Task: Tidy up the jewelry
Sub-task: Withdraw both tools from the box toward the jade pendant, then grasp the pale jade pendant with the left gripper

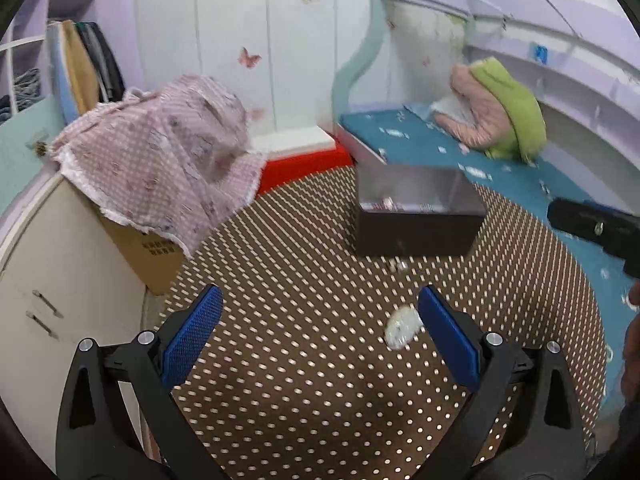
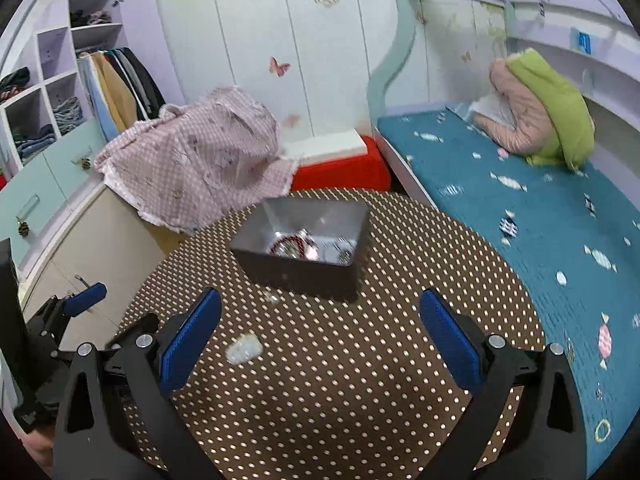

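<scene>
A dark metal box (image 1: 416, 216) stands on the round brown dotted table (image 1: 304, 380). In the right wrist view the box (image 2: 304, 268) holds a red bead bracelet (image 2: 286, 242) and silvery pieces. A pale sparkly jewelry piece (image 1: 402, 327) lies on the table just inside my left gripper's right finger. It shows blurred in the right wrist view (image 2: 243, 351). A small shiny piece (image 1: 399, 266) lies in front of the box. My left gripper (image 1: 320, 336) is open and empty above the table. My right gripper (image 2: 320, 338) is open and empty.
A pink checked cloth (image 1: 160, 160) covers a cardboard box at the table's left. A red and white box (image 1: 308, 156) sits behind. A blue bed (image 2: 540, 220) with pink and green bedding lies on the right. A cream cabinet (image 1: 60, 264) stands on the left.
</scene>
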The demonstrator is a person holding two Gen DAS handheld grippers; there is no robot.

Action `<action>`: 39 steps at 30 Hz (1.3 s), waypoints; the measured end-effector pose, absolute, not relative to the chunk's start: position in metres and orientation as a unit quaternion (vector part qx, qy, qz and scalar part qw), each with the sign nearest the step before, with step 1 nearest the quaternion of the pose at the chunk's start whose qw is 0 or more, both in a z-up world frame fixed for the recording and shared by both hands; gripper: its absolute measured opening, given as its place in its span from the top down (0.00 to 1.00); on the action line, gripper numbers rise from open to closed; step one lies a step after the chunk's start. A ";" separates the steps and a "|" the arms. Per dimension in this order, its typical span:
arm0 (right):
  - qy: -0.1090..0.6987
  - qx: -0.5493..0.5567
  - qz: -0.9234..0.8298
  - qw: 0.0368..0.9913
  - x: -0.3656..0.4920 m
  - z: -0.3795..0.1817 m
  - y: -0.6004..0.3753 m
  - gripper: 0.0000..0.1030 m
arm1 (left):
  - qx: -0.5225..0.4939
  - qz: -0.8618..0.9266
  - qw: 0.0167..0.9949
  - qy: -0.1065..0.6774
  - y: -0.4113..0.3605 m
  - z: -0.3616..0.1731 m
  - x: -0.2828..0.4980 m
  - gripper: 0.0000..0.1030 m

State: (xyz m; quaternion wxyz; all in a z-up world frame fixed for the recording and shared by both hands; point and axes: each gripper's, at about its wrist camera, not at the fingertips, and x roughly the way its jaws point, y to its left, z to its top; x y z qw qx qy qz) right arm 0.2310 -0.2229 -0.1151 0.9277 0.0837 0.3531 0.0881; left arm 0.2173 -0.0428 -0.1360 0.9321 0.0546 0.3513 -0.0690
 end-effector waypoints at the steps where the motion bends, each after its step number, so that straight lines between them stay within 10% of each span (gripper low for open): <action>1: 0.356 0.086 0.087 0.926 0.231 -0.118 -0.224 0.07 | 0.056 -0.072 0.929 0.358 -0.046 -0.143 0.220 0.05; 18: 0.409 0.111 0.078 0.902 0.250 -0.163 -0.242 0.07 | 0.101 -0.128 0.888 0.430 -0.096 -0.217 0.261 0.06; 26: 0.421 0.113 0.082 0.896 0.255 -0.171 -0.240 0.07 | 0.087 -0.175 0.880 0.434 -0.099 -0.223 0.266 0.65; 39: 0.441 0.083 0.112 0.887 0.271 -0.185 -0.204 0.07 | 0.033 -0.134 0.893 0.429 -0.046 -0.214 0.270 0.73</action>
